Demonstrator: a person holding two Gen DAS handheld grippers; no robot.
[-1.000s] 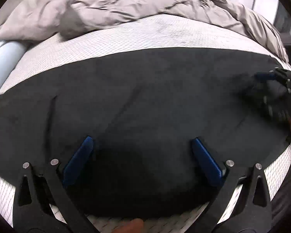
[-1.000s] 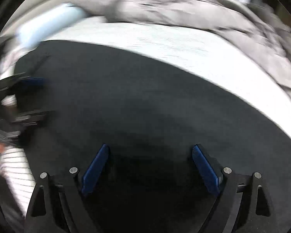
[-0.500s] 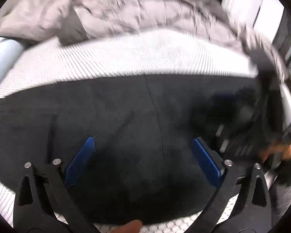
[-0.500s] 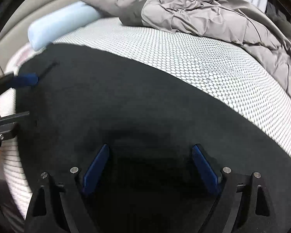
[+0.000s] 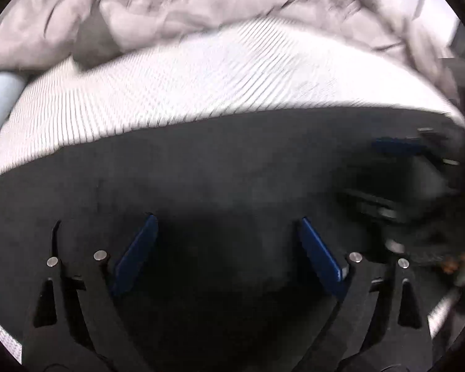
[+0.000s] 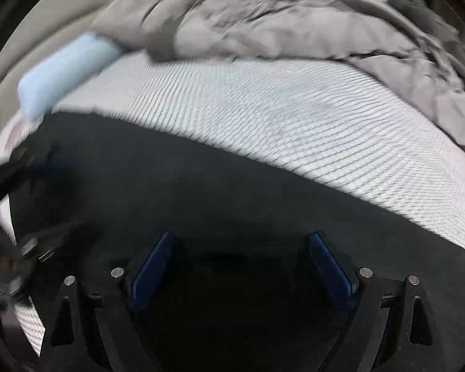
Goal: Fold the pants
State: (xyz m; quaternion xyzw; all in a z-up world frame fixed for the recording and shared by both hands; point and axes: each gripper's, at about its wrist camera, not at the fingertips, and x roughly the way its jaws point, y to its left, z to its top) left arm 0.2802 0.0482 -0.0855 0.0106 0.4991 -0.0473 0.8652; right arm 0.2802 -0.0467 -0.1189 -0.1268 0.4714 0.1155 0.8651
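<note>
1. The left gripper (image 5: 226,232) is hanging over the dark pants (image 5: 201,170) with its jaws apart and nothing pinched; they have just been closing a little, though only flat fabric is lying between the blue pads (image 5: 136,254)
2. The right gripper (image 6: 240,248) is also pointing down at the pants (image 6: 201,204), its jaws standing wide and gripping nothing
3. Both views are smearing now, where the right one was sharp half a second ago, so the hands are shifting across the cloth
4. The pants are lying spread flat near the front of the white mattress (image 6: 279,117), so I judge the grippers are repositioning for a new hold and the next fold is not yet begun
5. Farther back, the pale blue pillow (image 6: 62,71) and the rumpled grey duvet (image 6: 294,18) are resting clear of the pants
</note>
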